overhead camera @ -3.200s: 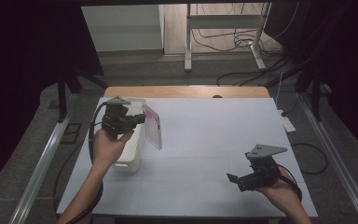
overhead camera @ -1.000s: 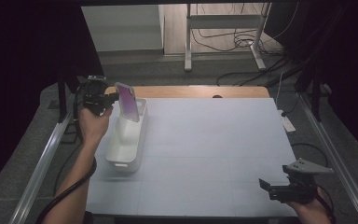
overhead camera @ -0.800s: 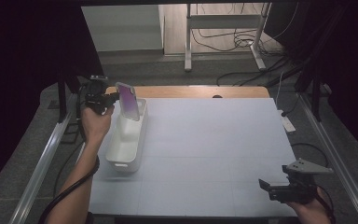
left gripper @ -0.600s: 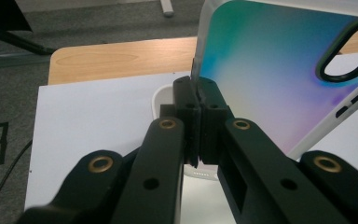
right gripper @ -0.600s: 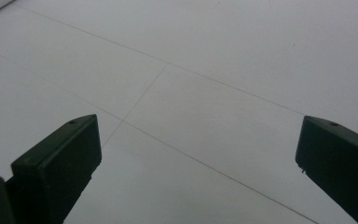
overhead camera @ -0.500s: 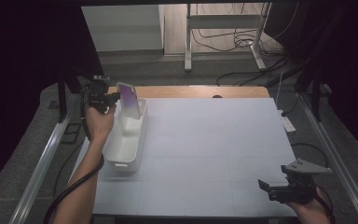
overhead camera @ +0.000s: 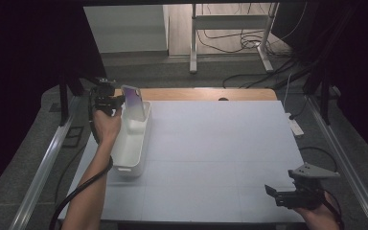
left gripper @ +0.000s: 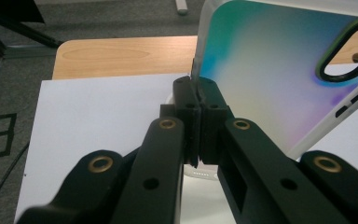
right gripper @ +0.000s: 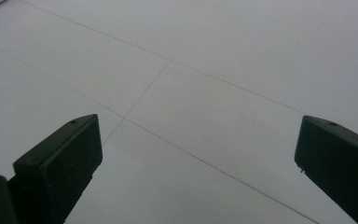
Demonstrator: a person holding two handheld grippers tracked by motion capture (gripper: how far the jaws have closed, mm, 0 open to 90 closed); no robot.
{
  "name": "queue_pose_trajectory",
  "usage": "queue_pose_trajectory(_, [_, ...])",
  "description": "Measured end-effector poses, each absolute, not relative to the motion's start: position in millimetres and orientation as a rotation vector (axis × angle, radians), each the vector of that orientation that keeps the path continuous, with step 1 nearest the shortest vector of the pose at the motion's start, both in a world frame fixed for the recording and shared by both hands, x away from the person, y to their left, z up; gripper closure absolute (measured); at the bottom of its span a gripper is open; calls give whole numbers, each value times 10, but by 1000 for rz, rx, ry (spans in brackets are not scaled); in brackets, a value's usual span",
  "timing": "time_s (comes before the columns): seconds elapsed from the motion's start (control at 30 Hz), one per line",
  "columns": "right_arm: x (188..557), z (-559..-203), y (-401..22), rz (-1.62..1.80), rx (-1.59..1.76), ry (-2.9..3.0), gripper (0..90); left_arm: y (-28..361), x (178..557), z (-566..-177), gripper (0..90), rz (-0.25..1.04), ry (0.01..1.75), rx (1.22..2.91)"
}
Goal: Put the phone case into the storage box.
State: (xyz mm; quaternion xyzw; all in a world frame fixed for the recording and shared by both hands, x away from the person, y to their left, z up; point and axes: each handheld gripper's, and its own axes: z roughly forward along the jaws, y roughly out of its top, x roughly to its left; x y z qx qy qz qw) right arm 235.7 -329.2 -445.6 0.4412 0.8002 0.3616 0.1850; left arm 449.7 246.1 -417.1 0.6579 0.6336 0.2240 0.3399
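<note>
From the high view, your left claw (overhead camera: 117, 100) sits at the far left corner of the tabletop (overhead camera: 220, 143), pinched on the edge of a phone case (overhead camera: 133, 101) that stands upright over the far end of a white bin (overhead camera: 130, 143). The bin runs lengthwise along the left edge of the white mat, so there is little margin on that side before the mat ends and the floor rail begins. To the right of the bin the tabletop lies bare across its whole middle, wide room for a sweep. Your right claw (overhead camera: 280, 194) rests low near the right front corner, close to the front edge and well apart from the bin.

In the left gripper view, the left claw (left gripper: 198, 100) has its jaws pressed together on the thin side rim of the phone case (left gripper: 270, 74), whose coloured back and camera cut-out fill the upper right. The mat's far edge meets a strip of bare wood just beyond.

In the right gripper view, the right claw (right gripper: 198, 144) stands wide with nothing between its jaws, over plain white tabletop (right gripper: 214, 56).
</note>
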Motion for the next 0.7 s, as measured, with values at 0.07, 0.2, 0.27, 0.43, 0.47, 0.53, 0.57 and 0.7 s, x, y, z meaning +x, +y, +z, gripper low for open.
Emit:
queue_pose_trajectory(0.07, [2357, -4456, -3291, 1019, 1242, 2257, 7, 2449, 4524, -4205, 882, 580, 1657, 1707])
queue_pose_trajectory(0.2, [2359, -4458, -3288, 1018, 1242, 2261, 9, 2434, 4583, -4275, 882, 579, 1674, 1703])
queue_pose_trajectory(0.27, [2359, -4458, -3287, 1018, 1241, 2263, 10, 2434, 4596, -4291, 882, 581, 1679, 1704])
queue_pose_trajectory(0.43, [2360, -4460, -3283, 1017, 1235, 2268, 11, 2429, 4653, -4351, 882, 573, 1699, 1697])
queue_pose_trajectory(0.47, [2360, -4460, -3283, 1017, 1235, 2269, 11, 2427, 4665, -4361, 882, 570, 1704, 1700])
queue_pose_trajectory(0.53, [2361, -4461, -3280, 1014, 1233, 2271, 12, 2420, 4684, -4379, 882, 573, 1709, 1704])
queue_pose_trajectory(0.57, [2361, -4460, -3279, 1014, 1232, 2273, 12, 2415, 4705, -4394, 882, 568, 1718, 1701])
queue_pose_trajectory(0.7, [2358, -4459, -3278, 1011, 1229, 2274, 12, 2412, 4736, -4411, 882, 569, 1729, 1704])
